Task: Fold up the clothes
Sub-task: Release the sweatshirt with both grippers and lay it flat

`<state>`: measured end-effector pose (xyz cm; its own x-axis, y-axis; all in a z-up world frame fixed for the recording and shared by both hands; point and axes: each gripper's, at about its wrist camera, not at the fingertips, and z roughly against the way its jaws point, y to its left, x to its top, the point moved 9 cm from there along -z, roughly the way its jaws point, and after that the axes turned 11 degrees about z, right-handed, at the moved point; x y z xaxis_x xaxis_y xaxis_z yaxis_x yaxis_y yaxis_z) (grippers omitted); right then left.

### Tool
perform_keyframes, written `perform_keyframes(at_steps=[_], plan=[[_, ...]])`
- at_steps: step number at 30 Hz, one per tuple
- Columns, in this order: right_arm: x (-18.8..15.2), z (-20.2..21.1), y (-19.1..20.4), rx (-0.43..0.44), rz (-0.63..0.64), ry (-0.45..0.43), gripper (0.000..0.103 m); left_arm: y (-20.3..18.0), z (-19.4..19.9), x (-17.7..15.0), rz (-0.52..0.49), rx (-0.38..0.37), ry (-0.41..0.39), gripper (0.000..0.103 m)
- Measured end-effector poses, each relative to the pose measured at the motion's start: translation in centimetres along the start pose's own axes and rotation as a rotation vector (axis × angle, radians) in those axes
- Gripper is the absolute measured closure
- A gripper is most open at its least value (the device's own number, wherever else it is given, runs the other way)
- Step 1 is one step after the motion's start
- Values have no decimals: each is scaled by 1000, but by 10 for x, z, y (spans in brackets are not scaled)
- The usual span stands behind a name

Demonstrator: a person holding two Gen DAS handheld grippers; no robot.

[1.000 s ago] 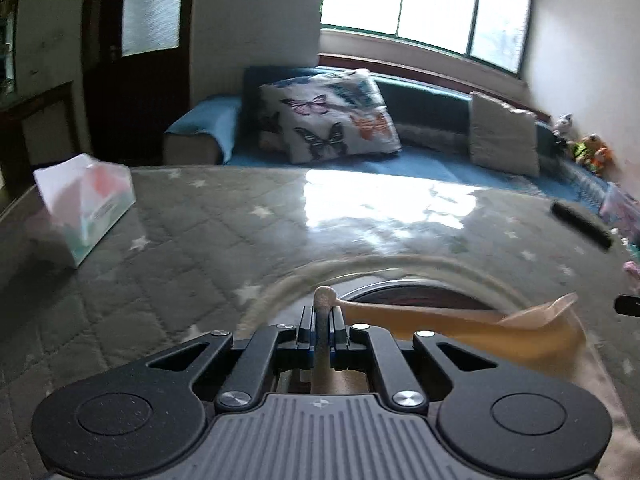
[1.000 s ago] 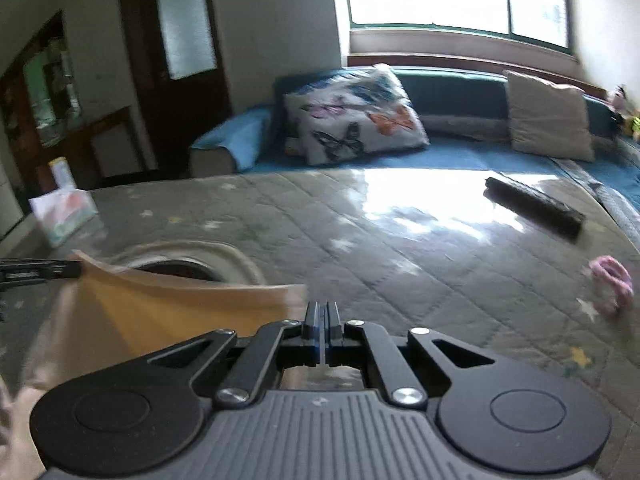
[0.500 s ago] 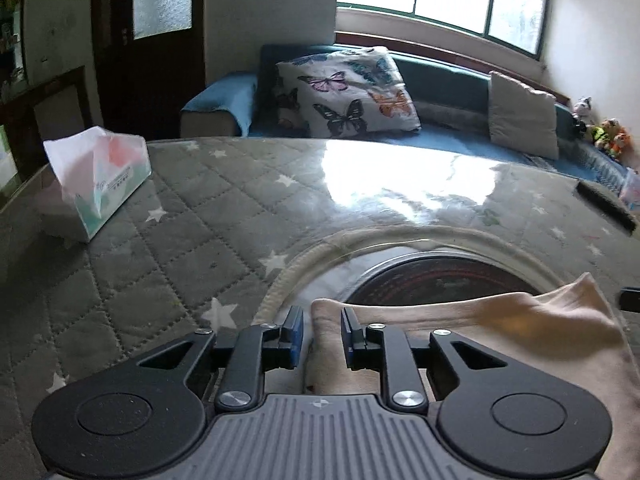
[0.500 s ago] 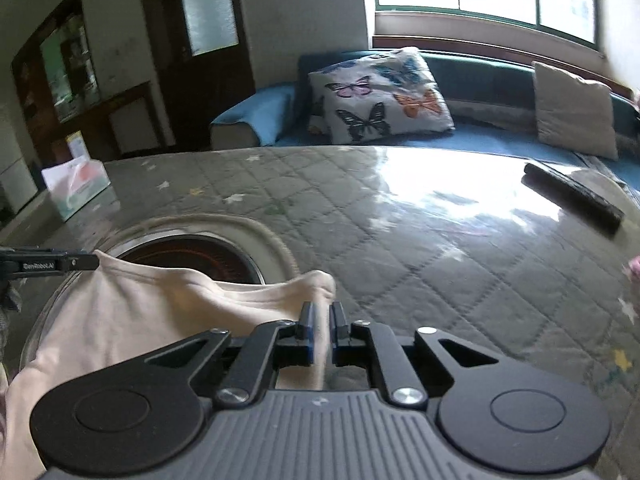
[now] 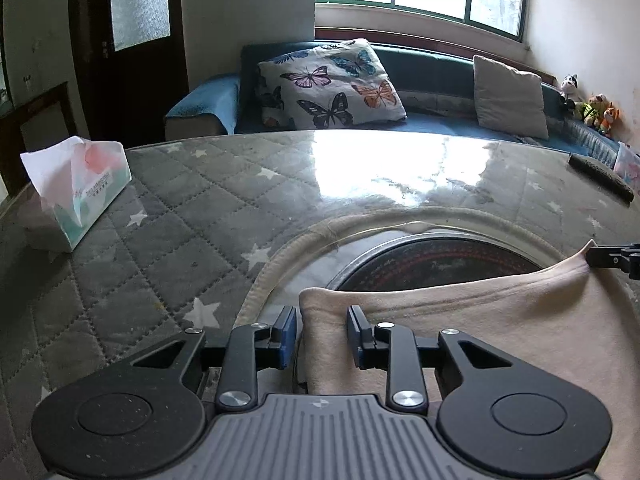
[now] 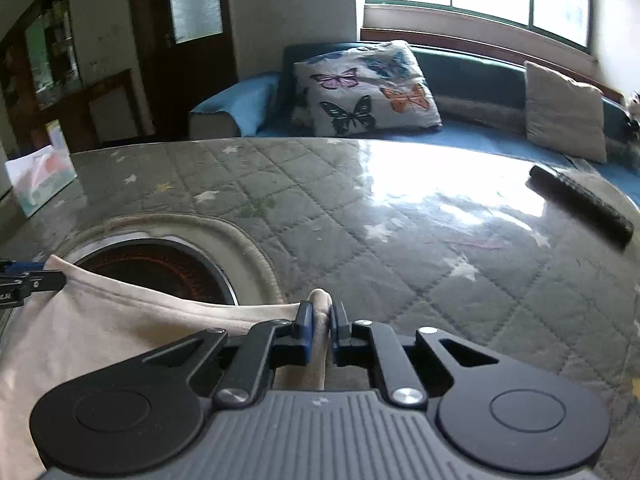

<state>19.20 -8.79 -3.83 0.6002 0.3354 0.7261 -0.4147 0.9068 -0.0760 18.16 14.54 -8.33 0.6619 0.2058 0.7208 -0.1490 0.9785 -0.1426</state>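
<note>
A cream garment [image 5: 500, 320] lies flat on the grey quilted table [image 5: 180, 240], its far edge across the round dark inset [image 5: 436, 260]. My left gripper [image 5: 322, 334] is open, its jaws apart on either side of the garment's left corner, which lies loose between them. The garment also shows in the right wrist view [image 6: 100, 332]. My right gripper [image 6: 319, 326] has its jaws a little apart around the garment's right corner, no longer clamping it. The other gripper's tip shows at each view's edge.
A tissue box [image 5: 80, 188] stands at the table's left. A black remote [image 6: 580, 204] lies at the right. A blue sofa [image 5: 440, 76] with a butterfly cushion [image 5: 332, 84] and a beige cushion [image 5: 512, 96] is behind the table.
Both grippers lowered the lifted garment edge onto the table and opened. The left jaws have spread wide; the right jaws have parted slightly. The cloth now lies flat.
</note>
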Motion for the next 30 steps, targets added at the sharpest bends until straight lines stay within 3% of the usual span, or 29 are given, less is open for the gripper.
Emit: perform_keyframes(at_steps=[5,9,12,16,19,23,30], plan=[[-1,3,-9,-6,-46,-6,89,1,4,2,-2,11,-5,71],[2,16,-4,-23,26,-19,85,0,18,3,-8,10,-15,68],[3,28,5,-13,71,-23,84,-4,36,-2,-32,-4,-24,57],[-1,47,27,52,128,-13,62,-8,62,-17,-87,-18,-30,48],[-11,63,46,95,188,0,60,-6,81,-35,-112,-28,-20,42],[-32,83,67,151,223,31,49,-4,103,-61,-136,-33,-14,30],[-74,113,85,165,250,61,44,8,120,-95,-139,16,-9,26]])
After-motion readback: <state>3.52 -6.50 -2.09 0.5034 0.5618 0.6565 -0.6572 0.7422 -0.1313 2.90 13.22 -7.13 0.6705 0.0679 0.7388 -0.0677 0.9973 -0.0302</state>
